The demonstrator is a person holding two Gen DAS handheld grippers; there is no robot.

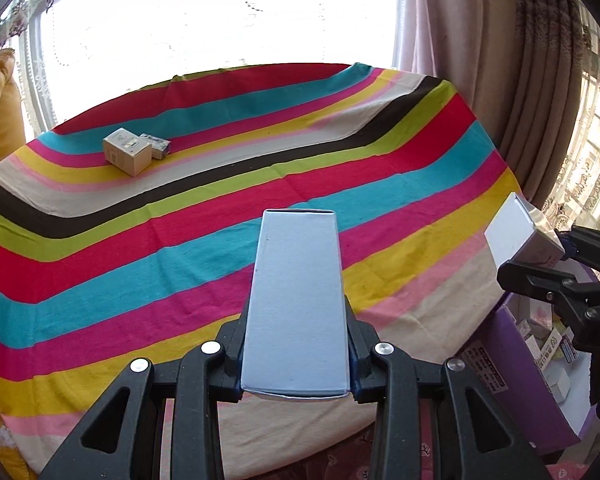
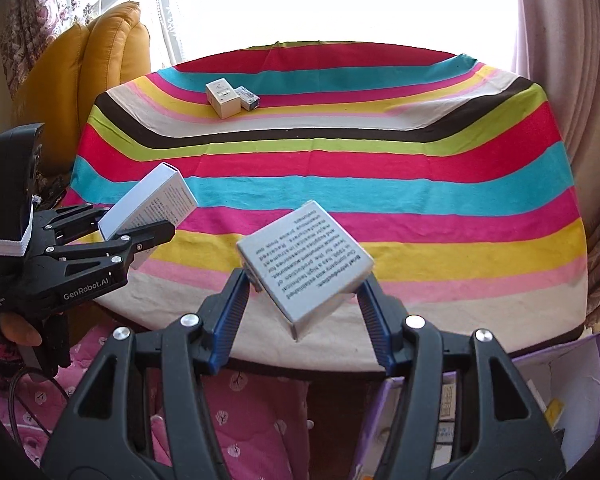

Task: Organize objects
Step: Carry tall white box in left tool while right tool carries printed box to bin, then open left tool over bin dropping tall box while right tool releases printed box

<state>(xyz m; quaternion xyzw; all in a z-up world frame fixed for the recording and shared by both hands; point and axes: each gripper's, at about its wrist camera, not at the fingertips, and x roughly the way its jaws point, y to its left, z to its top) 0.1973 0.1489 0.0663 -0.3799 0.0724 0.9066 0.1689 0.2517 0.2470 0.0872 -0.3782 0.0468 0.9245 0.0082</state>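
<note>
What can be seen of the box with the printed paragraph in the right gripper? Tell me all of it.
The printed box is a small, flat, grey-white cardboard carton with black English text on its broad face, reading upside down here. It hangs tilted, one corner pointing down, pinched between the right gripper and its blue-padded fingers. It is off the striped tablecloth, touching nothing else.

Both wrist views face window across striped worktop (image 1: 380,168), from near edge; each catches other gripper, sharing far boxes (image 2: 222,98).
</note>
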